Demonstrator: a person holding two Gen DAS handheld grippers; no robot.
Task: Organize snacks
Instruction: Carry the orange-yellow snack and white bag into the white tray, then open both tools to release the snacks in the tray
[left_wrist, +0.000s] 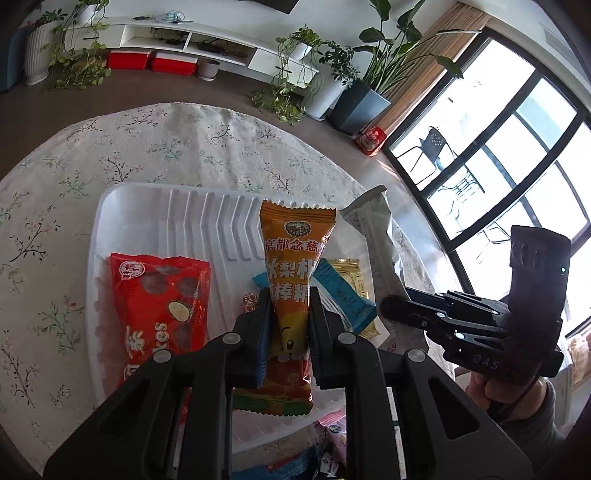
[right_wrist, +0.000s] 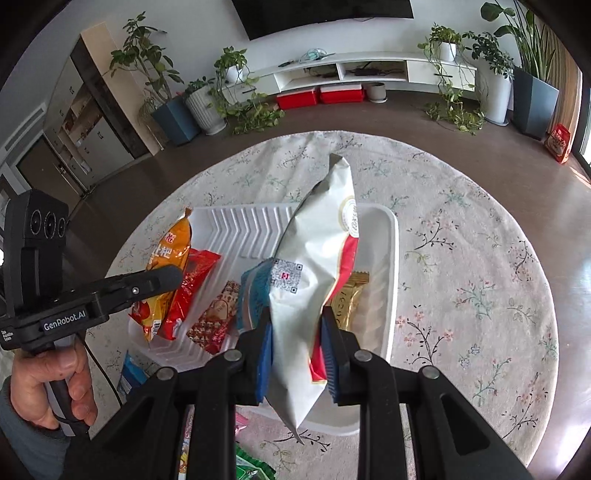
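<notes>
My left gripper (left_wrist: 290, 306) is shut on an orange snack packet (left_wrist: 295, 251), held upright above the white ribbed tray (left_wrist: 147, 206). My right gripper (right_wrist: 297, 321) is shut on a large white snack bag (right_wrist: 317, 258) with a red stripe, also over the tray (right_wrist: 388, 258). In the tray lie a red packet (left_wrist: 159, 306), a blue packet (left_wrist: 343, 295) and a gold packet (left_wrist: 351, 273). The right wrist view shows the left gripper (right_wrist: 162, 277) at the left with the orange packet (right_wrist: 170, 251), and the left wrist view shows the right gripper (left_wrist: 391, 306) with the white bag (left_wrist: 376, 236).
The tray sits on a round table with a floral cloth (left_wrist: 184, 140). More snack packets lie on the cloth at the near edge (right_wrist: 129, 373), green and pink ones (right_wrist: 251, 469) among them. A person's hand (right_wrist: 44, 376) grips the left tool. Potted plants and a low white cabinet line the far wall.
</notes>
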